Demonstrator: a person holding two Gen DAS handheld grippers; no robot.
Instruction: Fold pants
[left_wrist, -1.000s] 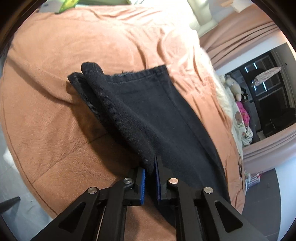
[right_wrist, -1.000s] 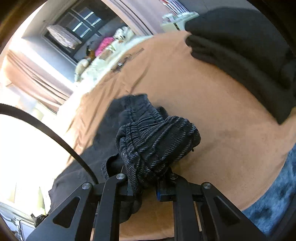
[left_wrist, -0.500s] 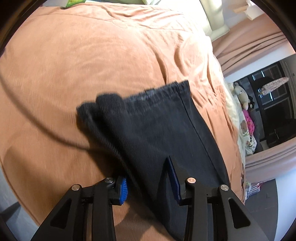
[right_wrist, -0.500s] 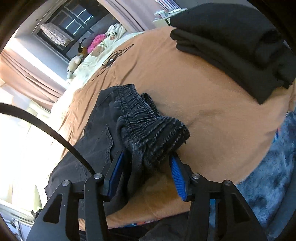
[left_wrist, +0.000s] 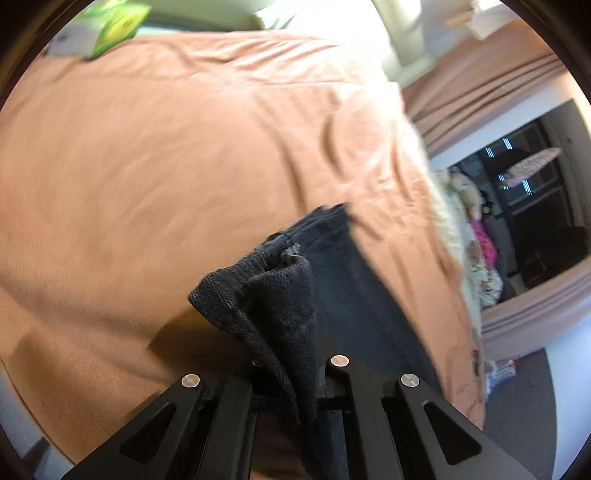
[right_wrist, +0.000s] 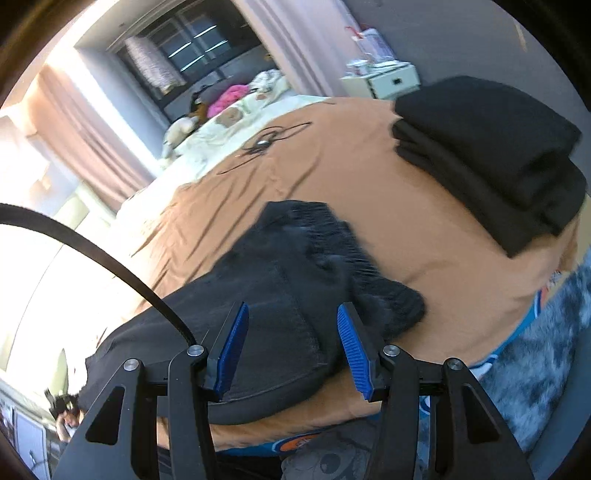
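Observation:
Dark pants (left_wrist: 351, 295) lie on the orange bedcover (left_wrist: 166, 166). My left gripper (left_wrist: 288, 369) is shut on the bunched hem end (left_wrist: 266, 295) of a leg, which is lifted off the bed. In the right wrist view the waist end of the pants (right_wrist: 288, 266) rests flat, its elastic waistband (right_wrist: 391, 302) folded over near the bed's edge. My right gripper (right_wrist: 291, 347) hovers above this end with its blue pads (right_wrist: 232, 347) apart and not touching the cloth.
A stack of folded dark clothes (right_wrist: 487, 155) sits on the bedcover (right_wrist: 369, 166) at the right. A black cable (right_wrist: 92, 251) crosses the left side. A grey shaggy rug (right_wrist: 535, 350) lies beside the bed. A green box (left_wrist: 114, 26) rests at the far edge.
The left gripper opened, then shut again on the hem end and lifted it. The right gripper let go of the waistband and drew back and upward; the waist end now lies on the bed.

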